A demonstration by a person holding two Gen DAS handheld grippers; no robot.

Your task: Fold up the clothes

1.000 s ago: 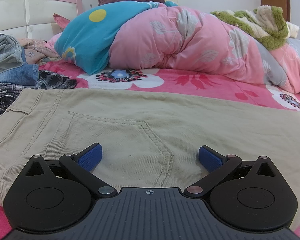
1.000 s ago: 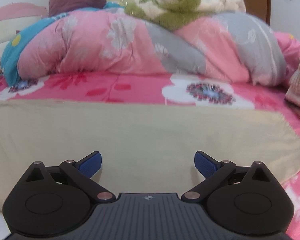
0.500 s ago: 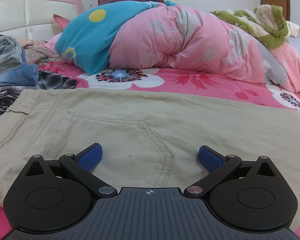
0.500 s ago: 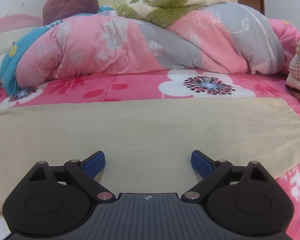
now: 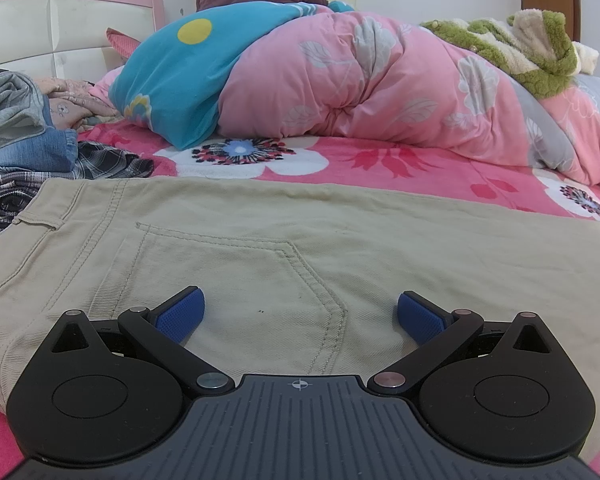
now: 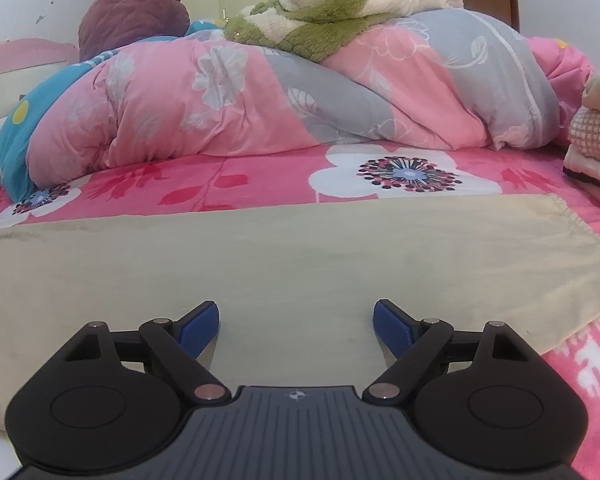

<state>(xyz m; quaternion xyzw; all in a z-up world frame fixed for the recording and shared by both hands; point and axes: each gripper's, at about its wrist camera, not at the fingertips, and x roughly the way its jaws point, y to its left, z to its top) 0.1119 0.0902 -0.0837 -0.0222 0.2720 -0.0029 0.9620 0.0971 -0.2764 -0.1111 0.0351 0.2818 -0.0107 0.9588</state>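
Khaki trousers [image 5: 260, 240] lie flat across the flowered pink bedsheet [image 5: 380, 160], their back pocket [image 5: 236, 276] just ahead of the left gripper [image 5: 300, 314] whose fingers gape wide with nothing pinched, while the right gripper [image 6: 296, 324] is narrowing over the plain leg cloth, pads apart.

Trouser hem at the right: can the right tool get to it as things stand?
Probably yes. The hem lies flat on the bedspread with nothing over it. The right tool, jaws closing on nothing, sits above bare trouser leg.
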